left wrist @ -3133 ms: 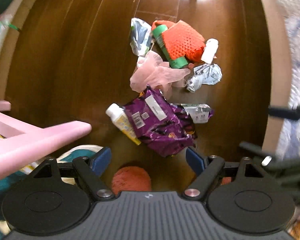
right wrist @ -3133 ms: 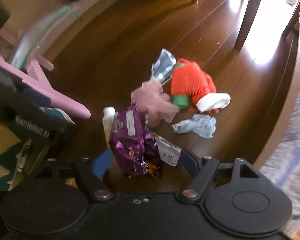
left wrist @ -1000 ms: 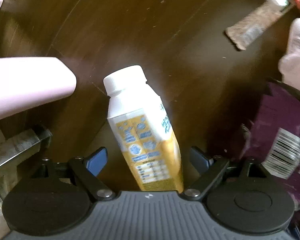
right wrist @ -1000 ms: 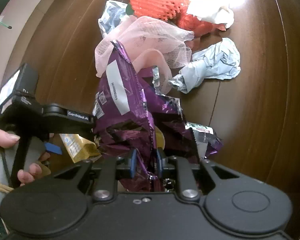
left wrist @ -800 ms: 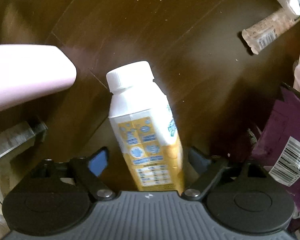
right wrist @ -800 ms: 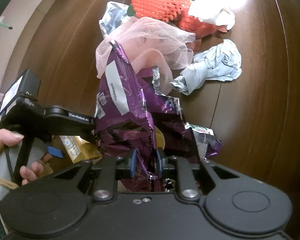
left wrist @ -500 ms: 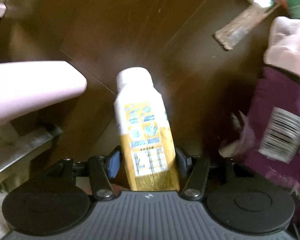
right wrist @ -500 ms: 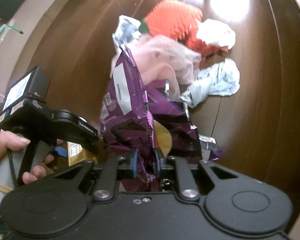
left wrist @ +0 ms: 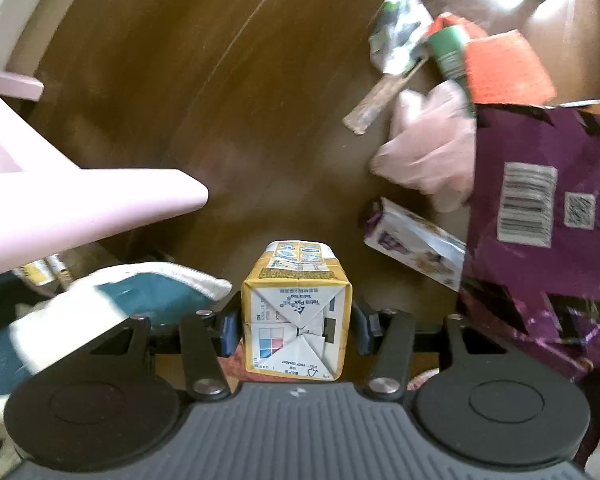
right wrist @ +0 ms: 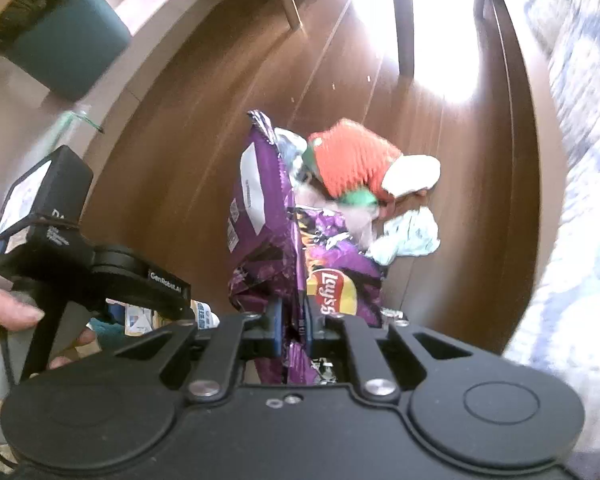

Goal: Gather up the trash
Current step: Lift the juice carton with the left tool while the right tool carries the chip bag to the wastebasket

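Observation:
My left gripper (left wrist: 296, 326) is shut on a yellow and white drink carton (left wrist: 296, 312), lifted off the wooden floor with its folded base facing the camera. My right gripper (right wrist: 292, 330) is shut on a purple Lay's chip bag (right wrist: 272, 232), held up above the floor; the bag also shows in the left wrist view (left wrist: 540, 208). On the floor beyond lie an orange foam net (right wrist: 352, 160) over a green bottle (left wrist: 448, 56), pink netting (left wrist: 428, 152), a crumpled silver wrapper (right wrist: 408, 236) and a small purple wrapper (left wrist: 412, 236).
A pink furniture leg (left wrist: 80, 208) juts in at left above a teal and white cushion (left wrist: 140, 300). A dark green bin (right wrist: 60, 36) stands by the wall at far left. Table legs (right wrist: 404, 20) rise behind the trash pile. A patterned rug (right wrist: 580, 160) borders the right.
My left gripper closed on the carton and lifted it, tipping its base toward the camera. My right gripper raised the chip bag off the floor.

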`<state>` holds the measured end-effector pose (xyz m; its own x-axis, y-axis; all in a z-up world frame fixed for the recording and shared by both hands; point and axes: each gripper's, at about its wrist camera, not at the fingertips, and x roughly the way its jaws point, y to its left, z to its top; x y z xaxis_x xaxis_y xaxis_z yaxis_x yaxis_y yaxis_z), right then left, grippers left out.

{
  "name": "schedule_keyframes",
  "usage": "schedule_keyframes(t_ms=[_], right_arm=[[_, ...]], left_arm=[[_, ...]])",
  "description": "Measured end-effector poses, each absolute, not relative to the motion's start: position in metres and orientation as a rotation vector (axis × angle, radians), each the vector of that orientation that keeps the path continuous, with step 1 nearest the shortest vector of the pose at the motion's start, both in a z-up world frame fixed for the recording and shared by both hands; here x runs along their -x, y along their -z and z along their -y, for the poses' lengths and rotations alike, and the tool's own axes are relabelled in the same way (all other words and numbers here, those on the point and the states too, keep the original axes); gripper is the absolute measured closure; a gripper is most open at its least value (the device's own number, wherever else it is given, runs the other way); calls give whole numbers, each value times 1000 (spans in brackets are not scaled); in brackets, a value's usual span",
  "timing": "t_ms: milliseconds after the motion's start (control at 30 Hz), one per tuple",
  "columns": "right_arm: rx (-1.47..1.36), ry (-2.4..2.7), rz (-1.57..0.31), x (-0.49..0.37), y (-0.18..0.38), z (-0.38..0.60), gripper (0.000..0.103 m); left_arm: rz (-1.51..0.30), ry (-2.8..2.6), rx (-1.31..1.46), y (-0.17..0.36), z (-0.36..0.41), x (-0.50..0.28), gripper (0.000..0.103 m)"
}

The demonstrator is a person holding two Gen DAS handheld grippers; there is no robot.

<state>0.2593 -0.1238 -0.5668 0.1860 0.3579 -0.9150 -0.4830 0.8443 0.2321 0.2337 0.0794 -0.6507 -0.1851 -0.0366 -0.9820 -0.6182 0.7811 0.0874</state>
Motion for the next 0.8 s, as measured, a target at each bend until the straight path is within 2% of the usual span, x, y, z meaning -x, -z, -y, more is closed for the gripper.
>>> schedule_keyframes(t_ms=[800], right_arm=[[155,-505,-945,-277,205,121,93]], left_arm=[[-1320,-96,420,238,-33,-266,51]])
